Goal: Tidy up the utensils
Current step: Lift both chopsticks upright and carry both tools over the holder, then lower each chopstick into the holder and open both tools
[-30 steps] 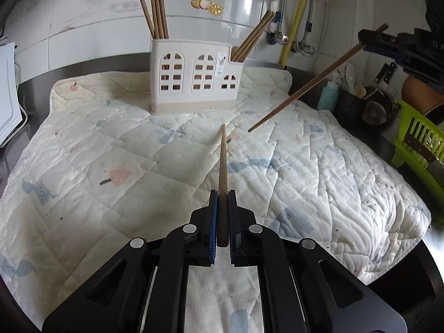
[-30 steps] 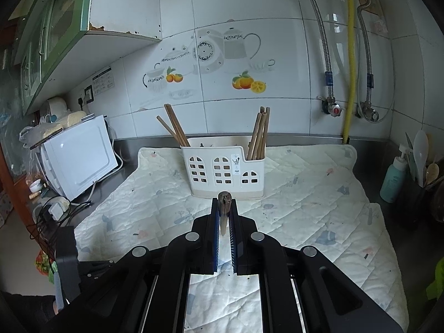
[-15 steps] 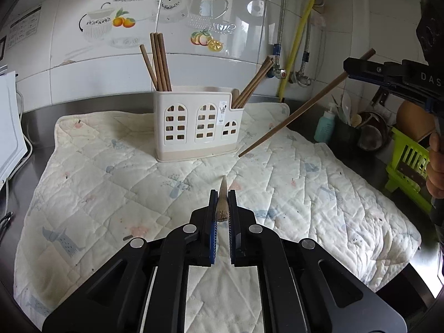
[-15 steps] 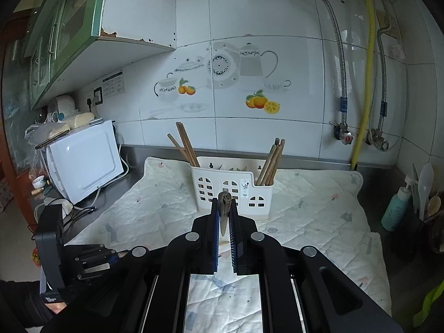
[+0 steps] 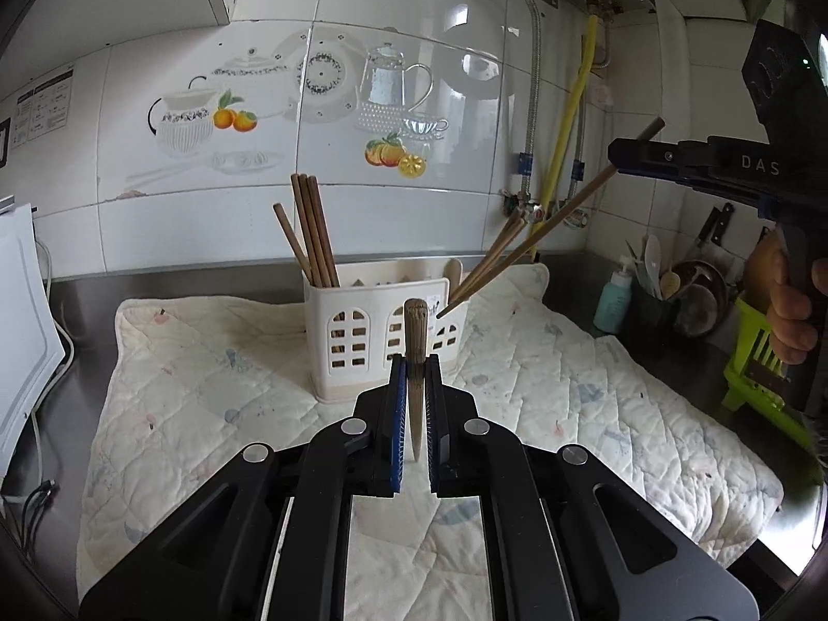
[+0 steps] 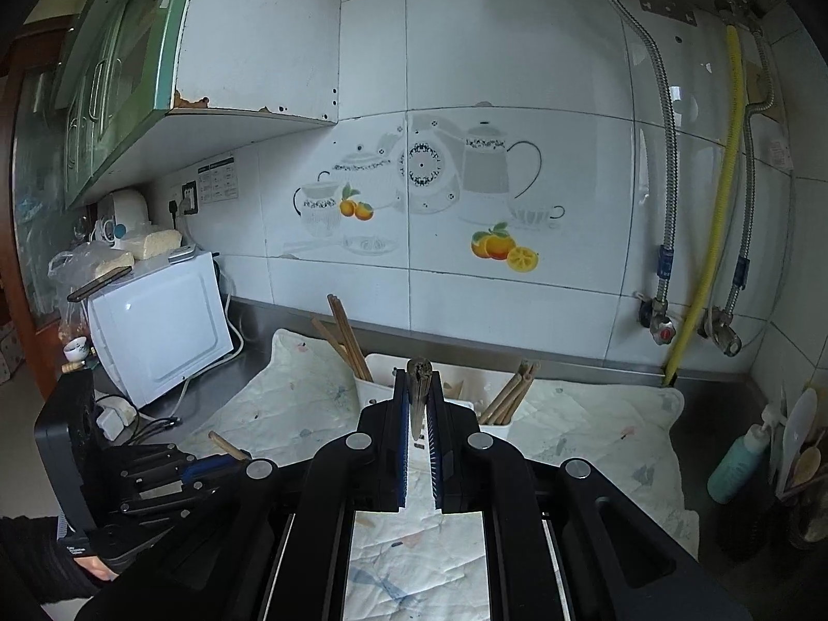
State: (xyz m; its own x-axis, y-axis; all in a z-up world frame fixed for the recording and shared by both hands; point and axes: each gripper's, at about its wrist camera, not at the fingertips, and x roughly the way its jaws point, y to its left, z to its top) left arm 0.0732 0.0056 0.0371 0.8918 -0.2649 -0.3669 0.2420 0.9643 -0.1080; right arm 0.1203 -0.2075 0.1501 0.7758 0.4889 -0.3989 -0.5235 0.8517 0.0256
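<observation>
Left gripper (image 5: 415, 388) clamped on chopstick (image 5: 415, 331); right gripper (image 6: 418, 403) clamped on another chopstick (image 6: 419, 378). Both held above quilt (image 5: 595, 403), short of holder (image 5: 383, 331). Risks: sticks clashing mid-air, missing a compartment, tipping the light holder.

Cream-white caddy (image 5: 383, 341) with arched cut-out windows holds brown wooden chopsticks (image 5: 310, 230). The quilt (image 5: 559, 383) is off-white, stitched in diamonds, with faded blue and pink prints. Wall tiles (image 6: 497, 52) are glossy white — grey teapots, orange fruit (image 6: 499, 246). Black tongs (image 5: 414, 388) have blue pads. The cabinet (image 6: 114, 83) is green, the hose (image 6: 716, 196) yellow, the bench (image 5: 171, 279) grey steel — the bottle (image 6: 735, 463) teal.
</observation>
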